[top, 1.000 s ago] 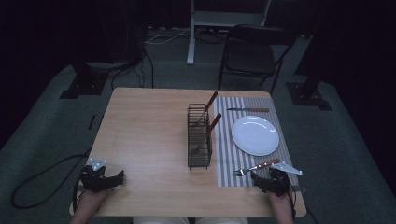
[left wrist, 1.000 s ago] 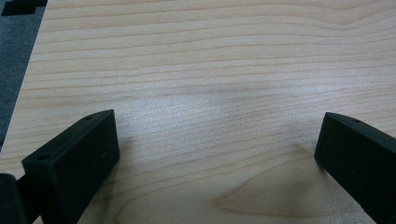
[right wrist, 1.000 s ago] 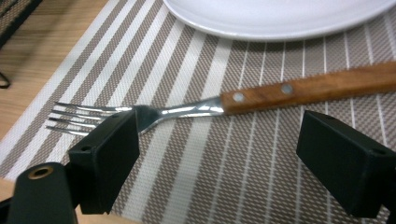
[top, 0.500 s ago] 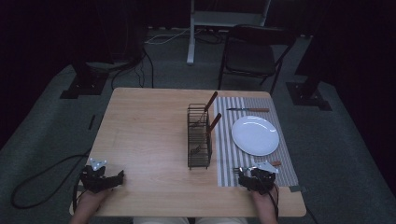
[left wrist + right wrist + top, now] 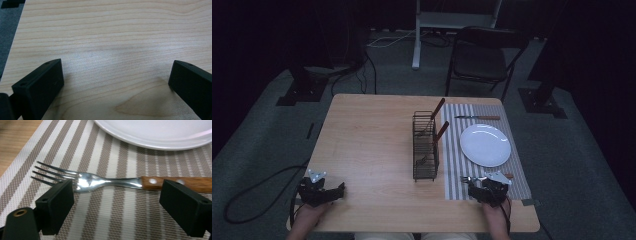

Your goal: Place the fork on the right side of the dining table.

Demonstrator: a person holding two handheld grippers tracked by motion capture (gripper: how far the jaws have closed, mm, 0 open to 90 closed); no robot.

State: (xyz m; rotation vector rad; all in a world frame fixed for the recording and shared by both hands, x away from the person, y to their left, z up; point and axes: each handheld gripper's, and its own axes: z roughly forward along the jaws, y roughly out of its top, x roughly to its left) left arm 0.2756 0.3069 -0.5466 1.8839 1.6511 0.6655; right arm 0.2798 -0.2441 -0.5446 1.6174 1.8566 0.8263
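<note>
Fork lies flat on striped placemat at its near edge, just below white plate, tines toward desk's bare wood, wooden handle toward the right edge. Right gripper low over it, jaws spread wide on either side, released, not gripping. Left gripper rests at the desk's near-left corner, jaws apart, holding nothing.

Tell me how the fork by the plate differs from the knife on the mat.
The fork lies at the mat's near edge, by the right gripper; the knife lies at the far edge. The fork has tines; the knife has a flat blade. Both lie flat beside the plate and have wooden handles.
</note>
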